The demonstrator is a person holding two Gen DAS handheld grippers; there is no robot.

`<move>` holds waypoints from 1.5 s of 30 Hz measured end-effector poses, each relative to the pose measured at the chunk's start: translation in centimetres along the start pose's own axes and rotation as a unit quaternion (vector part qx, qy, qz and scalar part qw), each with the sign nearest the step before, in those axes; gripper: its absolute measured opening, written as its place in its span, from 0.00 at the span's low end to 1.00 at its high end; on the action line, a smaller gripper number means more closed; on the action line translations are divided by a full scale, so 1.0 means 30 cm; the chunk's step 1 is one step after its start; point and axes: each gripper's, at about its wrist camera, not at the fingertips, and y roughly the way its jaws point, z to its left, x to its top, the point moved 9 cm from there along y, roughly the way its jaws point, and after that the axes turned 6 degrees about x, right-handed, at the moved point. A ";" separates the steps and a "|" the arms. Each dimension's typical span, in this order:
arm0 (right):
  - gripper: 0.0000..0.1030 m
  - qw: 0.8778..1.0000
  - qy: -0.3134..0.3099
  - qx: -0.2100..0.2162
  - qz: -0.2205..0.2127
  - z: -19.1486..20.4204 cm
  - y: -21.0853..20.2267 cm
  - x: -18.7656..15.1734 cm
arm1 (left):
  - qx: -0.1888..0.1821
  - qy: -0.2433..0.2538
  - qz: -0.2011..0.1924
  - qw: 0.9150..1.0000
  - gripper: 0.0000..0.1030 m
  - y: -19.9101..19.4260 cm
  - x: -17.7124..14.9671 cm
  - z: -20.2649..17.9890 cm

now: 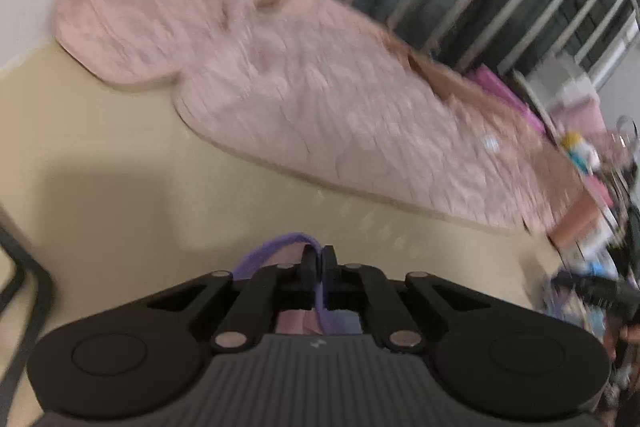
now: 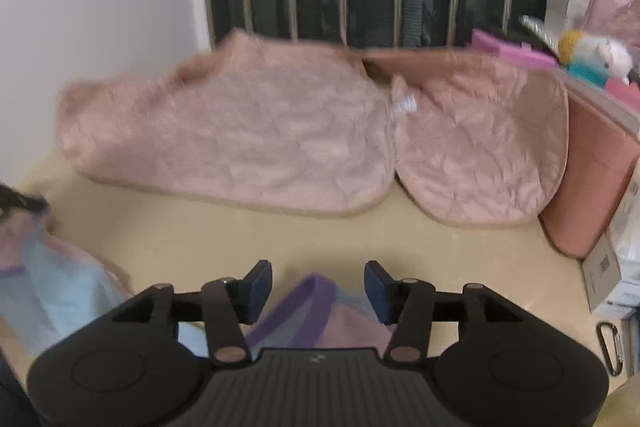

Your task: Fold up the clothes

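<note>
Two tools: my left tool (image 1: 319, 261) pinches the purple trim (image 1: 264, 247); right tool (image 2: 318, 285) gapes over the garment (image 2: 348, 323), nearer me than the pink jacket (image 2: 248, 131). I'd grip trim, pull taut.

A beige table (image 2: 460, 259) carries a quilted pink jacket (image 2: 248, 139) and a pastel purple-trimmed garment (image 2: 320, 311).

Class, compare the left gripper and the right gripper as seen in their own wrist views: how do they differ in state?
1. The left gripper has its jaws shut; the right gripper has its jaws wide apart.
2. The left gripper pinches the purple-edged garment; the right gripper holds nothing, and the garment's purple trim lies below its open fingers.
Shared: both are black, over the beige table, and face the pink quilted jacket.
</note>
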 end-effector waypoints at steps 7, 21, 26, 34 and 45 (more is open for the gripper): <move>0.05 0.996 0.030 -0.046 -0.070 -0.015 -0.060 -0.066 | 0.033 -0.072 -0.096 0.992 0.02 -0.095 0.019 0.083; 0.26 0.975 0.026 -0.148 -0.164 0.037 -0.251 -0.247 | 0.059 -0.010 -0.101 0.993 0.42 -0.236 -0.056 -0.027; 0.22 0.985 0.026 0.075 -0.154 0.299 -0.230 -0.177 | -0.061 0.056 -0.025 0.996 0.46 -0.147 -0.153 -0.302; 0.22 0.984 0.064 0.137 -0.090 0.400 -0.063 -0.201 | -0.058 0.077 0.030 0.995 0.25 0.025 -0.214 -0.416; 0.03 0.966 0.052 0.165 -0.192 0.363 -0.169 -0.135 | -0.096 0.030 -0.083 0.991 0.01 -0.178 -0.165 -0.355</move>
